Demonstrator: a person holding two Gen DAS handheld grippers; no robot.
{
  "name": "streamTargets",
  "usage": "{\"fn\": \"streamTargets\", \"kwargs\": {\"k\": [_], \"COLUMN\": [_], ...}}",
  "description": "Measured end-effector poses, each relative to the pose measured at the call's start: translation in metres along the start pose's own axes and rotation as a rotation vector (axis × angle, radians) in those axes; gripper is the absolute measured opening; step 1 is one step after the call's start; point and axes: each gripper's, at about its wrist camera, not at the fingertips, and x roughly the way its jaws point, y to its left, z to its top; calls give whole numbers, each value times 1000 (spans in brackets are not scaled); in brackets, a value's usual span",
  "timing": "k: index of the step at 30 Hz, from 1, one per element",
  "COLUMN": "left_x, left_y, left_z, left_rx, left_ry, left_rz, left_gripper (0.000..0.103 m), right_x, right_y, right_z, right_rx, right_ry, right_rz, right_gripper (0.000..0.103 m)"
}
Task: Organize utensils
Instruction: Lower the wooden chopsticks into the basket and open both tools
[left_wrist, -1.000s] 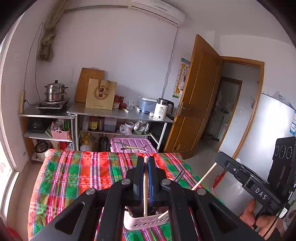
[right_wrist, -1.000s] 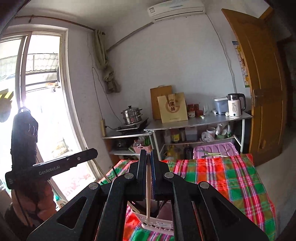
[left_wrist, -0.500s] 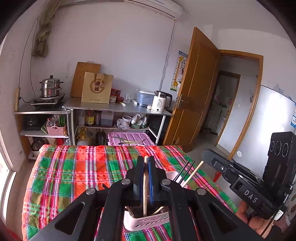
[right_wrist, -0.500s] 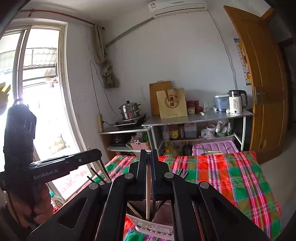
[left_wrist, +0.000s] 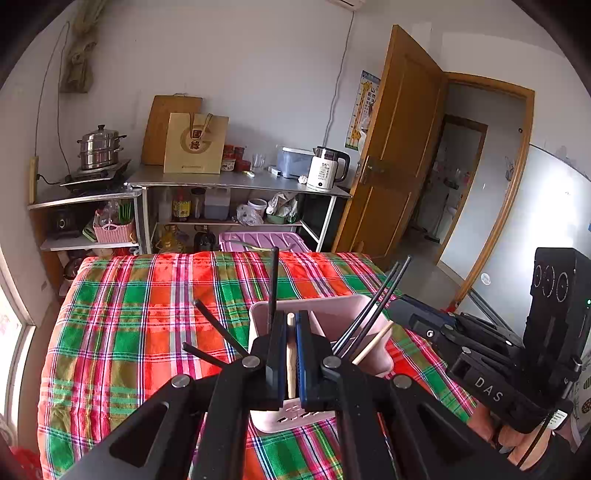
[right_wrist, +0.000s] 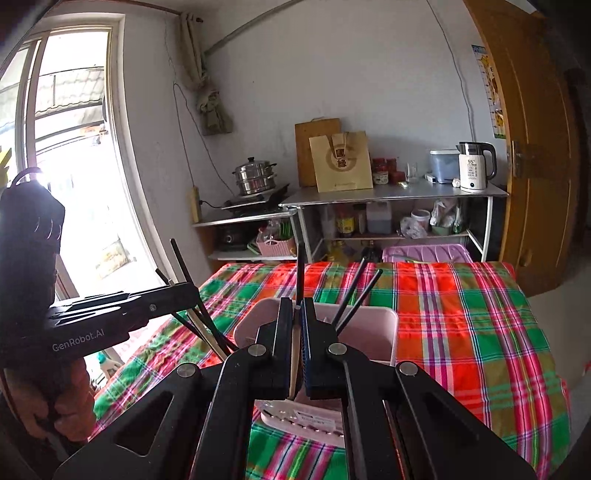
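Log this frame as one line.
left claw: shut on wooden chopstick | right claw: shut on wooden chopstick | both over pink utensil holder | black chopsticks inside

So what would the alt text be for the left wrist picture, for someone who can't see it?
A hand-held left gripper is shut on a pale wooden chopstick above a pink utensil holder that holds black chopsticks, on a plaid tablecloth. The right gripper shows at the right edge.

Home kitchen-cum-living room: steamer pot (left_wrist: 100, 147) set on a cooktop, kettle (left_wrist: 328, 168) and chopping board (left_wrist: 168, 125) kept on metal shelving (left_wrist: 236, 181), table (left_wrist: 147, 295) covered in plaid cloth, wooden door (left_wrist: 399, 147) left open.
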Motion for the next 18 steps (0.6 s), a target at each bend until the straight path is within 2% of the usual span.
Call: {"fn": "streamTargets", "kwargs": {"k": [2,5,7,13,18], "left_x": [1,1,-3,-28,-56], "left_y": [0,-3,-4,-9,-13], "left_z": [-2,-4,-4,-4,-16], "left_rx": [-4,6,9,6,4], "left_ry": [11,20,13,-35,-73], "left_rz": [0,11,13,2,8], "left_gripper": [4,5,5,21,22], "right_x": [1,1,-3,-22,-49], "right_y": [-2,-1,-1,-2,2], "right_z": [-2,-4,-3,2,-2], "right_rx": [5,1,1,10,6], "right_ry": [15,24,18,-14,-50], "right_rz": [5,-1,6,14,30], "right_gripper": [4,13,14,15,17]}}
